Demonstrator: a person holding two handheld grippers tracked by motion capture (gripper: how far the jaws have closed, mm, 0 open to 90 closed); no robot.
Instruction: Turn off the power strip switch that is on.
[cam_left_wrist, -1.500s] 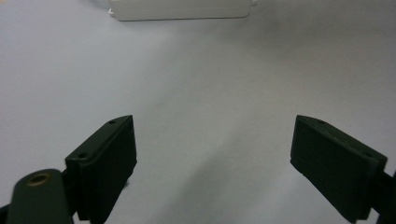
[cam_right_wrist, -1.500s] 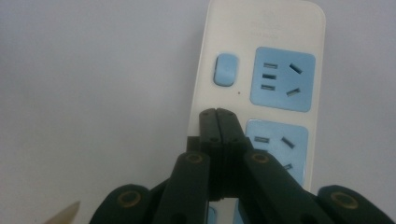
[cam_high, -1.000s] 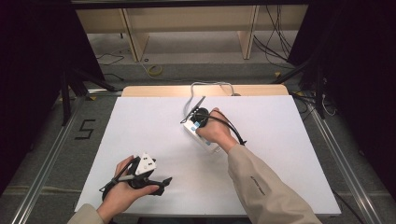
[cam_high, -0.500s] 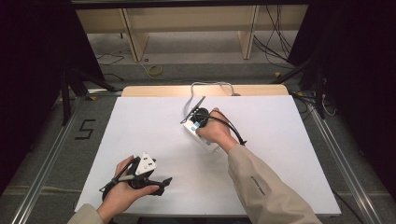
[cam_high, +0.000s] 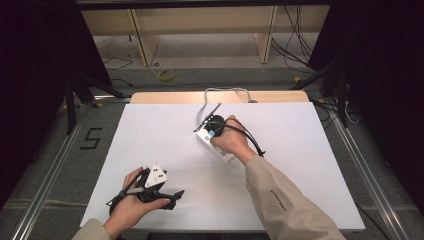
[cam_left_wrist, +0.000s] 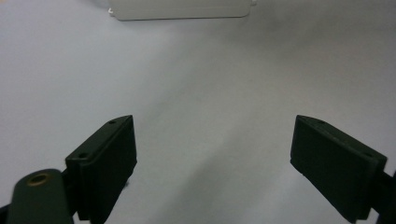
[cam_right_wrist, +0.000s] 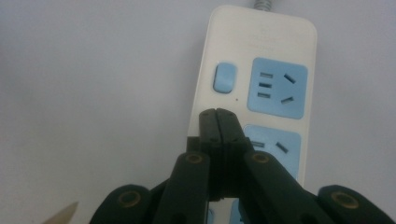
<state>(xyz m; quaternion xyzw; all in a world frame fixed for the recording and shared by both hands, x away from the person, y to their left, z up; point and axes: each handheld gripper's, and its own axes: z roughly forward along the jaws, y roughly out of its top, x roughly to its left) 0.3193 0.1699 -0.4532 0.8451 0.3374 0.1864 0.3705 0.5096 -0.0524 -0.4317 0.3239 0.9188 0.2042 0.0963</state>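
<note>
The right gripper has its jaws pressed together over the white power strip, near its blue switch. The left gripper has its jaws wide apart over the white table.

Nothing has shifted since the earlier pictures: the right gripper (jaws pressed together) sits over the power strip as before, and the left gripper lies in the same spot.

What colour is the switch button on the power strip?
Light blue; the button on the white power strip shows best in the right gripper view.
</note>
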